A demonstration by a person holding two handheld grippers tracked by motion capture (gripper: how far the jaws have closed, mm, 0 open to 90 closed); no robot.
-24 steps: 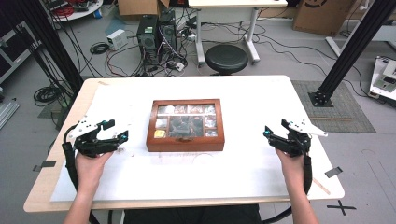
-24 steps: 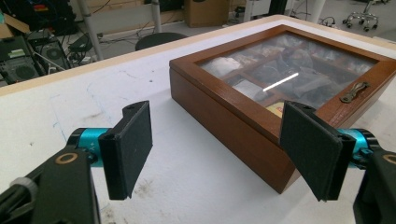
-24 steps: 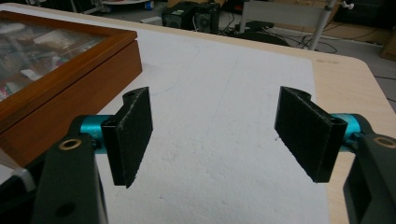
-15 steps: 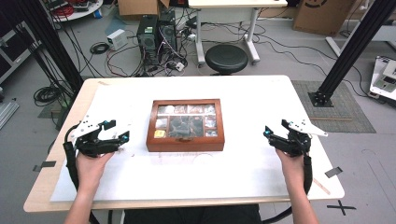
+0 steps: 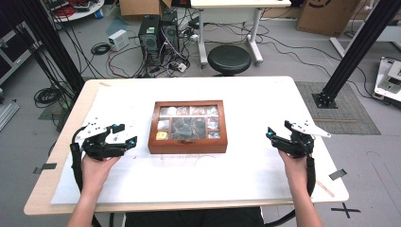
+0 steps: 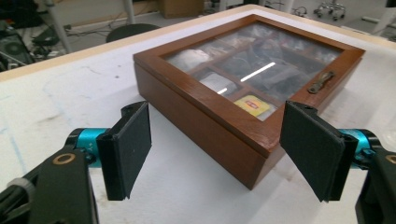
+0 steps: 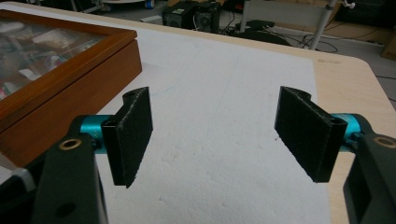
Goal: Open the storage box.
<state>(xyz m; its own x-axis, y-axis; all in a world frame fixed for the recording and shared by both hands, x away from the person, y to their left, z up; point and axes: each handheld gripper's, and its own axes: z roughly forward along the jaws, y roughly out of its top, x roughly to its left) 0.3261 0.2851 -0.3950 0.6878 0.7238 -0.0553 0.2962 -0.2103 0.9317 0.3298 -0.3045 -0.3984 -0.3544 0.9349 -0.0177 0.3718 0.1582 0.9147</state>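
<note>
A brown wooden box [image 5: 188,126] with a shut glass lid sits in the middle of the white table cover; small packets lie in its compartments, one of them yellow [image 6: 252,104]. A small metal clasp [image 6: 322,82] is on its front edge. My left gripper [image 5: 126,136] hovers to the left of the box, open and empty, pointing at the box's near left corner [image 6: 252,154]. My right gripper [image 5: 270,135] hovers to the right of the box, open and empty, with the box's side [image 7: 56,98] at the left of its view.
The table [image 5: 56,156] has a wooden rim around the white cover. Behind it on the floor stand a black stool [image 5: 229,59], computer towers [image 5: 158,35] and loose cables. A black frame post [image 5: 352,52] rises at the right.
</note>
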